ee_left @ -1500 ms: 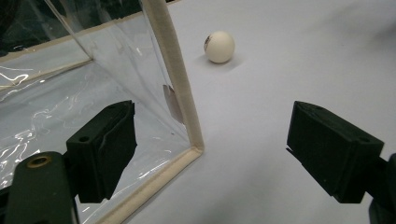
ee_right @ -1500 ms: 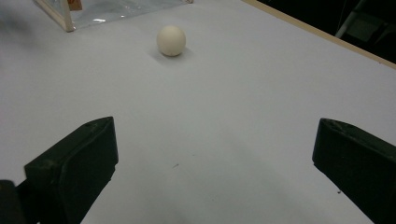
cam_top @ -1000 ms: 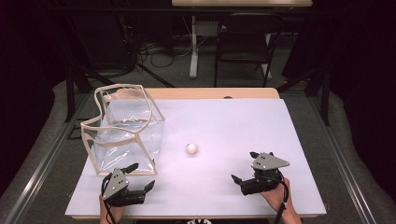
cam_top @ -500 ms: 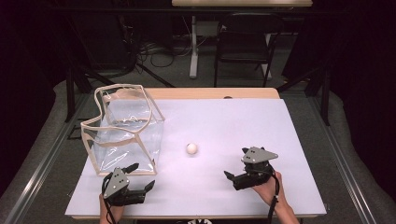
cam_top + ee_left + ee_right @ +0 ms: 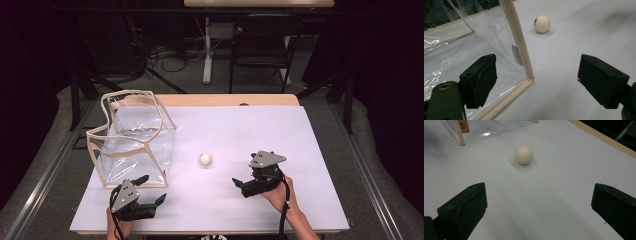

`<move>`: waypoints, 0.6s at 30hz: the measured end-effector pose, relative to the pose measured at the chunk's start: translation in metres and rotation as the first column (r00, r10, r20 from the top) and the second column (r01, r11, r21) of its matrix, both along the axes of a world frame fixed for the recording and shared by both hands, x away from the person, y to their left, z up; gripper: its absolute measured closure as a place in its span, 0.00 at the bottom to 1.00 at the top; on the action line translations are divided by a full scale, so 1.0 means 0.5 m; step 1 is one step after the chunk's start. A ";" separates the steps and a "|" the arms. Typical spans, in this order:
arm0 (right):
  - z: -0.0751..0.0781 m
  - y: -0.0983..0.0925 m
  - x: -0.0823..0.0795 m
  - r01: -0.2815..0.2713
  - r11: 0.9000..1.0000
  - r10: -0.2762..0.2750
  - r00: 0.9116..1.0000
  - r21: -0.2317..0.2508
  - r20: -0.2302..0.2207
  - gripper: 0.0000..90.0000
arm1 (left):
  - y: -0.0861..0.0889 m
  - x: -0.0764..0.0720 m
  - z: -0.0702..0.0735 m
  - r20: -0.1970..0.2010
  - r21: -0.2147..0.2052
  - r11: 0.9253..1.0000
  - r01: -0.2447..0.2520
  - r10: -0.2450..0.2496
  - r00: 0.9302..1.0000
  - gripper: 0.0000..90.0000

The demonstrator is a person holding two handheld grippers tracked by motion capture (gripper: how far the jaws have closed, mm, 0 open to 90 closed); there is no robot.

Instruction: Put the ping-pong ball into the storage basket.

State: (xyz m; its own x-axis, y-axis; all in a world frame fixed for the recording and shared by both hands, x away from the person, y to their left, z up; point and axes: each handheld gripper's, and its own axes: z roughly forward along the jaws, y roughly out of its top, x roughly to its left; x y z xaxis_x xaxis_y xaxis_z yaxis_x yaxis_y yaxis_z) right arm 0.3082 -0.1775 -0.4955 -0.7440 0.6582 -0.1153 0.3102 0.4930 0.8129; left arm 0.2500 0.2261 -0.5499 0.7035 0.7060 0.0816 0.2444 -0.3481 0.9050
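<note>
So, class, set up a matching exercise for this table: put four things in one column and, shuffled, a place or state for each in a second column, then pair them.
1 ball
2 clear bag
3 left gripper
4 right gripper

A open, by the bag's near corner
B standing open-topped at the table's left
C lying free mid-table
D open, aimed at the ball

Pairs: 1-C, 2-B, 3-A, 4-D
</note>
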 end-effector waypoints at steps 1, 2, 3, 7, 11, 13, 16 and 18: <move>-0.001 0.002 0.003 0.000 1.000 0.000 1.000 -0.001 0.000 0.00 | 0.000 0.000 0.000 -0.002 0.003 1.000 0.000 0.000 1.000 0.18; -0.002 0.007 0.007 -0.001 1.000 0.001 1.000 -0.006 -0.006 0.00 | 0.000 0.000 0.000 -0.002 0.002 1.000 0.001 -0.001 1.000 0.18; -0.002 0.007 0.007 -0.001 1.000 0.001 1.000 -0.006 -0.006 0.00 | 0.000 0.000 0.000 -0.002 0.004 1.000 0.003 -0.003 1.000 0.18; -0.007 0.020 0.018 -0.012 1.000 0.012 1.000 0.003 -0.013 0.00 | -0.002 0.000 0.000 -0.004 0.005 1.000 0.004 -0.004 1.000 0.18; -0.008 0.027 0.024 -0.016 1.000 0.016 1.000 -0.004 -0.016 0.00 | -0.002 -0.001 0.000 -0.001 0.006 1.000 0.004 -0.004 1.000 0.18; -0.008 0.033 0.029 -0.022 1.000 0.022 1.000 -0.003 -0.016 0.00 | -0.003 -0.001 0.000 -0.003 0.012 1.000 0.007 -0.007 1.000 0.18; -0.008 0.039 0.033 -0.023 1.000 0.022 1.000 -0.007 -0.019 0.00 | -0.004 -0.002 0.000 -0.003 0.010 1.000 0.008 -0.008 1.000 0.18; -0.010 0.045 0.038 -0.029 1.000 0.029 0.999 -0.010 -0.018 0.00 | -0.004 -0.002 0.000 -0.003 0.011 1.000 0.009 -0.009 1.000 0.18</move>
State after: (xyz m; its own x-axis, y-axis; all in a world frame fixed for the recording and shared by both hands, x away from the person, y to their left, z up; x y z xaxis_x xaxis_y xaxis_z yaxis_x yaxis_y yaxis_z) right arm 0.3271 -0.1547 -0.5003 -0.7648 0.6351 -0.1082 0.3103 0.5103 0.8020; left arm 0.2490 0.2240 -0.5499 0.7100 0.6987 0.0875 0.2440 -0.3607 0.9002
